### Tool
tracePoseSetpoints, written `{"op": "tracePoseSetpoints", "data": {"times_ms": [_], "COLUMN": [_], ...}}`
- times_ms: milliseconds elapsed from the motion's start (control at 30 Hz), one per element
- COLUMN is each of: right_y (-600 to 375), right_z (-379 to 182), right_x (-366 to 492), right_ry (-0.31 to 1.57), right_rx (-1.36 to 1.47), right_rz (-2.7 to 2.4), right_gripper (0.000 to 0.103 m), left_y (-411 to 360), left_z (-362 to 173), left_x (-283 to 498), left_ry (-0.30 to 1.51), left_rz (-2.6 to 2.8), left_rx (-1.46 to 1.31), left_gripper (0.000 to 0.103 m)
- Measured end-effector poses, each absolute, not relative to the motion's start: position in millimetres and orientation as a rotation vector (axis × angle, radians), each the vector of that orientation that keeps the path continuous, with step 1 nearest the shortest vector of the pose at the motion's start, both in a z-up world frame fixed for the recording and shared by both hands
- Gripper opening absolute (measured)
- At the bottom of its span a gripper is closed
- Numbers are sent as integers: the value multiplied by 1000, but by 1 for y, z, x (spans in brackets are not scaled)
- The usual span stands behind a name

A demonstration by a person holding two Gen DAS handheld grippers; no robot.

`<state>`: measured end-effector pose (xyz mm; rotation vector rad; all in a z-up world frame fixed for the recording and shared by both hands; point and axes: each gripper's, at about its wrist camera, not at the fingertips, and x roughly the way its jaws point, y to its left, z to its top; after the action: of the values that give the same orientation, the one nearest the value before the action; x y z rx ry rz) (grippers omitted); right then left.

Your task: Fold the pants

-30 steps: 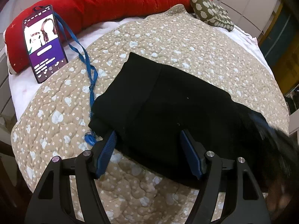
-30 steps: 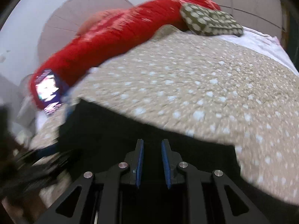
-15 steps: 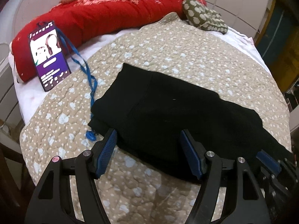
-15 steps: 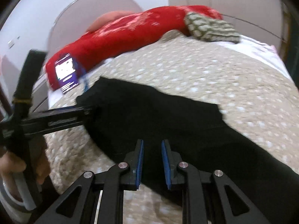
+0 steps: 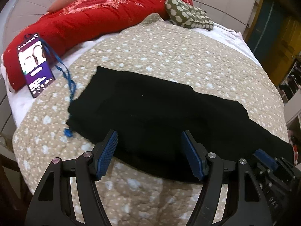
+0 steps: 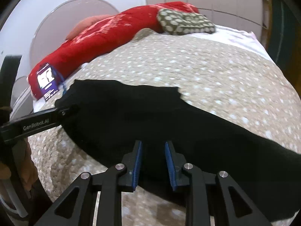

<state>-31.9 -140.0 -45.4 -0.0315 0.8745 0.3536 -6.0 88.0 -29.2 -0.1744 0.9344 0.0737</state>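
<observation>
Black pants (image 5: 160, 116) lying lengthwise on the quilted bed (image 5: 169, 56), left claw (image 5: 148, 150) spread wide, right claw (image 6: 153, 160) narrowly parted, gripping nothing; grasp matching edge corners evenly before folding.

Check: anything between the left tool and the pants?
Nothing visible. The left tool is open right at the near edge of the pants on the quilt. The blue lanyard lies off to the left, beside the pants.
</observation>
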Motion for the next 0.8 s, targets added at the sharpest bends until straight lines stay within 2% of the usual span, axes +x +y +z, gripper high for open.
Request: {"op": "tracePoseSetpoints", "data": {"times_ms": [233, 800], "right_y": [-174, -184], "right_z": [-50, -55], "right_x": [-31, -33], "right_ry": [895, 888], "right_rx": [37, 22], "right_rz": [289, 246], "right_gripper": [25, 25], "left_y": [81, 69], "left_z": [-33, -41], "left_x": [-5, -7], "left_ry": [932, 931], "left_rz": [81, 86], "left_rx": [-142, -82], "left_gripper": [70, 72]}}
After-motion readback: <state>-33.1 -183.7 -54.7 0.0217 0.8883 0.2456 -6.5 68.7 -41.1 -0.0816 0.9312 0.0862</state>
